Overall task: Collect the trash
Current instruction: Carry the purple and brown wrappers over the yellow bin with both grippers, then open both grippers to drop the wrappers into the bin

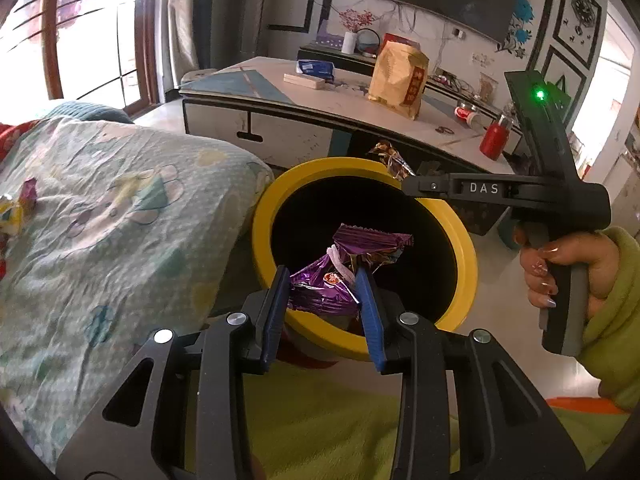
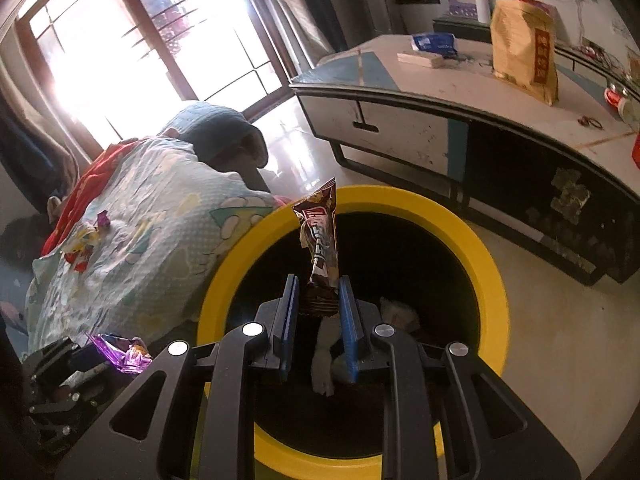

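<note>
two held wrappers (image 1: 340, 276) (image 2: 320, 248), one yellow bin (image 1: 464, 256), two grippers (image 1: 324, 280) (image 2: 318, 284).

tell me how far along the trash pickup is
Done: some white crumpled trash already lies inside the yellow-rimmed bin. In hand: the left gripper holds a purple foil wrapper over the bin, and the right gripper holds a brown snack wrapper above it. Left: colourful candy wrappers on the floral blanket.

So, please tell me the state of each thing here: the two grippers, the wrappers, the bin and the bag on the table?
left gripper: shut on purple wrapper, over the bin
right gripper: shut on brown wrapper, over the bin
yellow bin: open, some trash inside
wrappers on blanket: not collected
gold bag: upright on table
</note>
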Demonstrator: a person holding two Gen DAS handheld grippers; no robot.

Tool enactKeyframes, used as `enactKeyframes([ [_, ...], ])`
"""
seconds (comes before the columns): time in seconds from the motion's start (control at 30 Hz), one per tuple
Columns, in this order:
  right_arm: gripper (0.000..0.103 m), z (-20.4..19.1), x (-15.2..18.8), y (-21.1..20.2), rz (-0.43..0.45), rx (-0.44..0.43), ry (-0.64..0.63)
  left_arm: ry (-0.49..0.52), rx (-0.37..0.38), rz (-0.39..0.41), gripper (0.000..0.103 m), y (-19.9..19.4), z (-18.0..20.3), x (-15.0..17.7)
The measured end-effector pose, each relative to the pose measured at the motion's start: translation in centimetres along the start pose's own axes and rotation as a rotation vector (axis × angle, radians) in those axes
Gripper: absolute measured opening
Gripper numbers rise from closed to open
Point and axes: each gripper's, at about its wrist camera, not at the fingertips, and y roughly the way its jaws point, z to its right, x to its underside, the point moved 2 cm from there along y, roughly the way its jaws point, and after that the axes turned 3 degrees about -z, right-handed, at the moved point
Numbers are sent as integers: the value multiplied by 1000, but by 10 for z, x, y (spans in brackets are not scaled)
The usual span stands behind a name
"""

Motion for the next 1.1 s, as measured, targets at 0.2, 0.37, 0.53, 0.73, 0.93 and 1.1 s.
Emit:
enactKeyframes([
  [0.2, 20, 17, 2, 5, -30, -15, 42, 25, -1, -43, 27, 20, 10, -4],
  [0.37, 20, 23, 1, 3, -36, -15, 33, 57, 2, -78, 27, 38, 19, -6],
  [0.53, 22, 26, 1, 2, -35, -13, 44, 80, -1, -103, 28, 49, 26, -7],
  [0.73, 32, 30, -1, 0, -33, -5, 64, 77, 9, -90, 43, 49, 30, -10],
  [0.93, 51, 39, -5, -11, 22, 3, 114, 47, 24, -62, 73, 40, 27, -9],
  [1.1, 63, 43, -9, -20, 65, 26, 126, 1, 33, -42, 92, 30, 19, -10],
])
